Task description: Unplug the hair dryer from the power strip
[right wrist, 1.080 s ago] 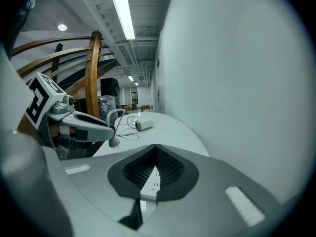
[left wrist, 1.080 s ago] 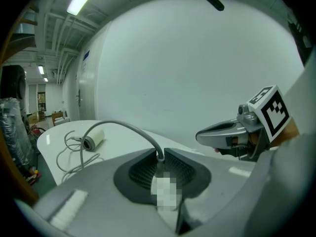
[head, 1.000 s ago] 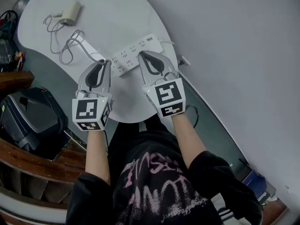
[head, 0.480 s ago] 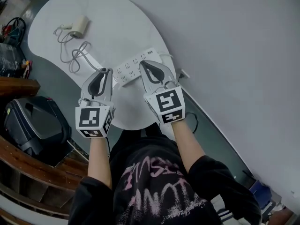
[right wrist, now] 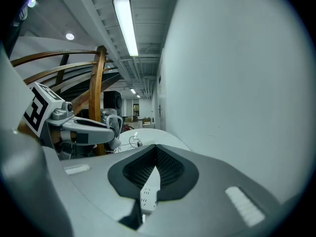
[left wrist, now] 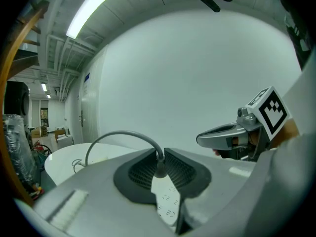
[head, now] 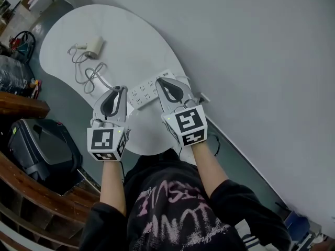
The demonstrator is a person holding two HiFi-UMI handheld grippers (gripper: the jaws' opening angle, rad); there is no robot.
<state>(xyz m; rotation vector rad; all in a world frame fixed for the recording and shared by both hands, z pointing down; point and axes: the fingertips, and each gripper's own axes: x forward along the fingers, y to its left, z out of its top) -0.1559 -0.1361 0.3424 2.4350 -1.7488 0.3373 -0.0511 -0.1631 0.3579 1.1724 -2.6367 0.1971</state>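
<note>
A white power strip (head: 149,89) lies near the front edge of the white table (head: 131,41). The cream hair dryer (head: 93,47) rests at the far left, and its grey cord (head: 90,73) loops toward the strip's left end. My left gripper (head: 122,89) is shut, with its tip at that left end. In the left gripper view the cord (left wrist: 123,134) arcs down to the gripper (left wrist: 160,158), with the strip (left wrist: 168,201) below; whether it touches the cord is unclear. My right gripper (head: 159,81) is shut and empty over the strip's middle (right wrist: 149,191).
A grey wall runs along the table's right side, with a socket (head: 203,97) low on it by the strip's own cable. A black case (head: 42,145) and a curved wooden rail (head: 21,106) stand on the left, below the table edge.
The head view has shifted, so the table and hair dryer sit lower and further right in it. Both grippers keep their places at the strip and stay shut.
</note>
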